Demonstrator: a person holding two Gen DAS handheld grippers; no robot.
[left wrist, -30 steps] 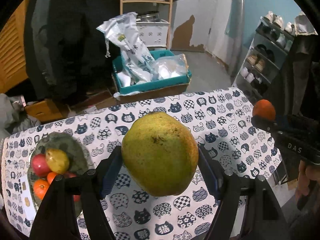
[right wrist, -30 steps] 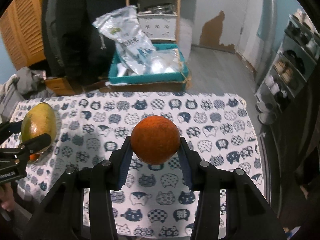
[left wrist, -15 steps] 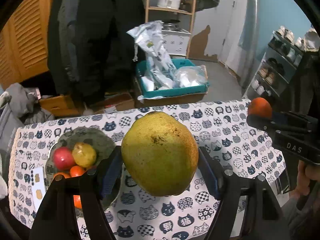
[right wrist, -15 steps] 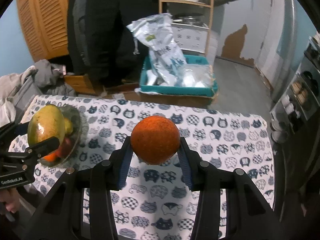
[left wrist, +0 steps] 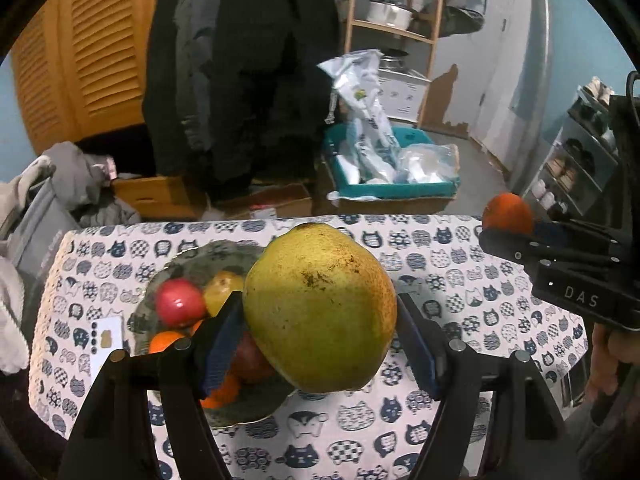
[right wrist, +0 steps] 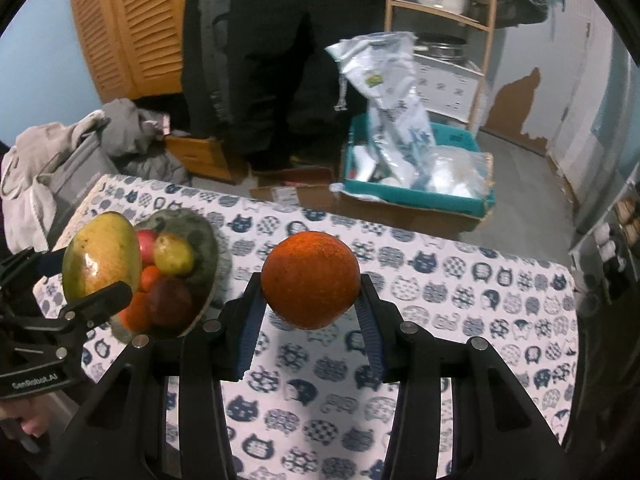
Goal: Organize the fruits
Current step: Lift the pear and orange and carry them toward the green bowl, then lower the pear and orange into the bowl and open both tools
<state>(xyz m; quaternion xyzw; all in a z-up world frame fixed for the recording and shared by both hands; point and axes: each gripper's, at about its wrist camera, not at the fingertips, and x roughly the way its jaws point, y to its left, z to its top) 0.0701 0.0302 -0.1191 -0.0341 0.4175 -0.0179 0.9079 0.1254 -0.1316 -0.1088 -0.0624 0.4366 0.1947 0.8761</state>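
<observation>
Here the left gripper [left wrist: 320,320] is clenched on a big yellow-green mango [left wrist: 320,306], filling the lower middle of its view, and the right gripper [right wrist: 310,292] grips an orange [right wrist: 311,279] at the centre of its own. Outward, the grey bowl [left wrist: 188,264] of fruit, with a red apple [left wrist: 180,302] in it, sits on the cat-print tablecloth [left wrist: 440,272]. A second ago it lay at the far left of both views; now it sits just behind the mango. Both fruits, I judge, are being carried toward the bowl, and neither is dropped in yet.
</observation>
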